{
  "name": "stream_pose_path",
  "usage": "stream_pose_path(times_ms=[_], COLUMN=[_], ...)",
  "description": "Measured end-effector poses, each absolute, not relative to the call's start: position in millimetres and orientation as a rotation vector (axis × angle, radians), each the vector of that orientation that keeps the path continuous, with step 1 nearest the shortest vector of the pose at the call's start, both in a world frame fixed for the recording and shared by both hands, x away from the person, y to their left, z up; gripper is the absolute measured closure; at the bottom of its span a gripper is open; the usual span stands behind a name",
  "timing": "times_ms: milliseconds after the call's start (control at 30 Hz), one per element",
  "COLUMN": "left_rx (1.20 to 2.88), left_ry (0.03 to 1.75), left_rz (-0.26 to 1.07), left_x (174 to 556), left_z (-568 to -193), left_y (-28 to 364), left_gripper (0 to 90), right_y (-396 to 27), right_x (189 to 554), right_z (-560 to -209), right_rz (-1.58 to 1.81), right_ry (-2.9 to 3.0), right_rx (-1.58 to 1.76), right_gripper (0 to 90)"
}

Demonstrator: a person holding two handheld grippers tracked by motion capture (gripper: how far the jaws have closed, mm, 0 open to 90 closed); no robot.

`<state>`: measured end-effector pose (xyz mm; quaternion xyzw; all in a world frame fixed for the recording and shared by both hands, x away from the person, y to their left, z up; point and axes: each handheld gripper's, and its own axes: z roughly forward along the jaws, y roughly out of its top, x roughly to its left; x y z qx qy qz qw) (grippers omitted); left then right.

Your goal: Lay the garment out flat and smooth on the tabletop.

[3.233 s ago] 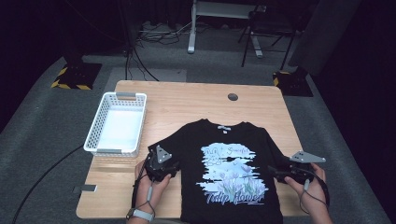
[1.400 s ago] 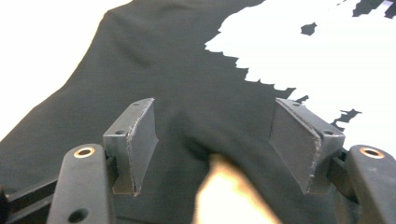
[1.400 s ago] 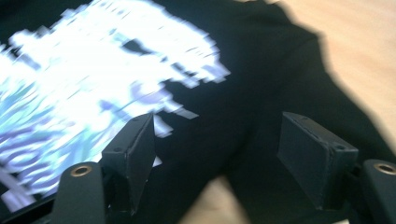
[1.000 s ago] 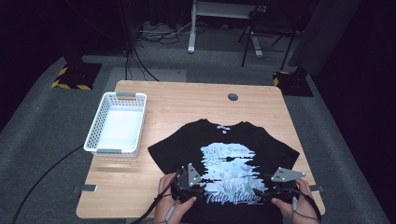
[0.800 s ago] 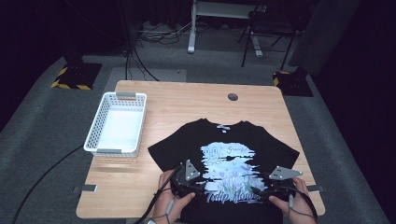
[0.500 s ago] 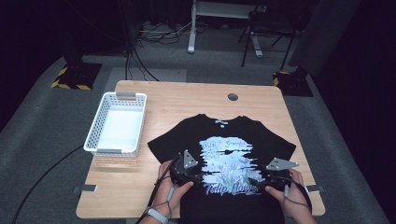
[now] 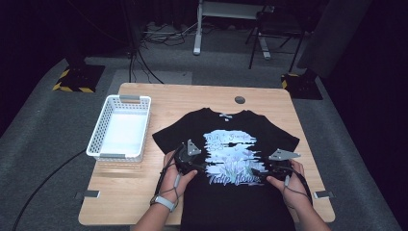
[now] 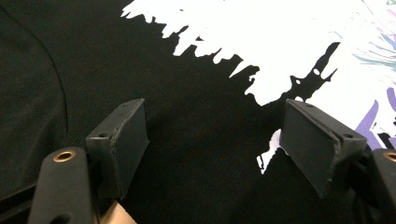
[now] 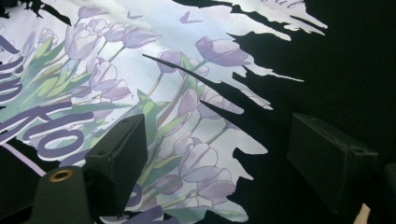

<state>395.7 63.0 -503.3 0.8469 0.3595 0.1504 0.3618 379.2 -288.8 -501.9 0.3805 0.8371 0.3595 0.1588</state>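
A black T-shirt (image 7: pixel 226 202) with a pale tulip print lies flat, front up, on the wooden table (image 7: pixel 183 98); its hem reaches the near edge. My left gripper (image 7: pixel 199 167) rests low over the print's left edge, jaws pointing inward. Its jaws have just been opening and stand wide over black fabric (image 8: pixel 93 46), pinching nothing (image 8: pixel 215 126). My right gripper (image 7: pixel 257 172) sits over the print's right side, also pointing inward. It is open (image 9: pixel 215 140) above the purple tulips (image 9: pixel 116 70), with nothing between the pads.
An empty white mesh basket (image 7: pixel 120 130) stands at the table's left side, close to the shirt's left sleeve. A round grommet (image 7: pixel 239 100) sits near the far edge. Bare wood shows behind the collar and left of my left hand.
Both hands have moved away from the person, up the shirt. The shirt has shifted toward the far edge with them. Its sleeves lie wider than in the oldest frame.
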Motion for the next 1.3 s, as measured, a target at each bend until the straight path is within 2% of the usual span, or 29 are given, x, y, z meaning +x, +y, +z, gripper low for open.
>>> stream_pose_path(times_ms=[400, 533, 600, 700, 767, 867, 1167, 1300], left_rx=[2.168, 2.196, 2.22, 2.263, 2.232, 2.165, 2.16, 2.159], left_ry=[0.969, 1.025, 1.002, 0.962, 0.964, 0.951, 0.971, 0.975], left_rz=[0.401, 0.396, 0.427, 0.402, 0.392, 0.397, 0.406, 0.409], left_x=[426.7, 409.5, 395.3, 378.5, 376.5, 383.5, 424.0, 425.7], left_z=[-502.4, -489.7, -485.8, -490.4, -496.8, -503.2, -502.8, -502.7], left_y=[62.5, 62.1, 58.2, 49.5, 48.5, 53.1, 64.7, 65.0], left_gripper=[22.3, 30.4, 30.2, 29.6, 29.7, 28.4, 27.4, 27.4], right_y=[-285.2, -283.8, -284.4, -286.0, -287.7, -286.7, -278.4, -276.3], right_x=[413.2, 404.4, 395.2, 385.1, 385.1, 390.1, 427.6, 439.3], right_z=[-500.6, -492.9, -490.5, -495.9, -499.4, -499.6, -502.4, -501.5], right_rz=[1.013, 0.982, 0.992, 0.962, 0.988, 0.982, 1.012, 1.0], right_ry=[2.38, 2.404, 2.401, 2.448, 2.431, 2.421, 2.387, 2.394], right_rx=[1.121, 1.127, 1.093, 1.08, 1.079, 1.091, 1.099, 1.105], right_gripper=[20.4, 19.5, 19.5, 17.9, 16.7, 15.8, 13.9, 13.8])
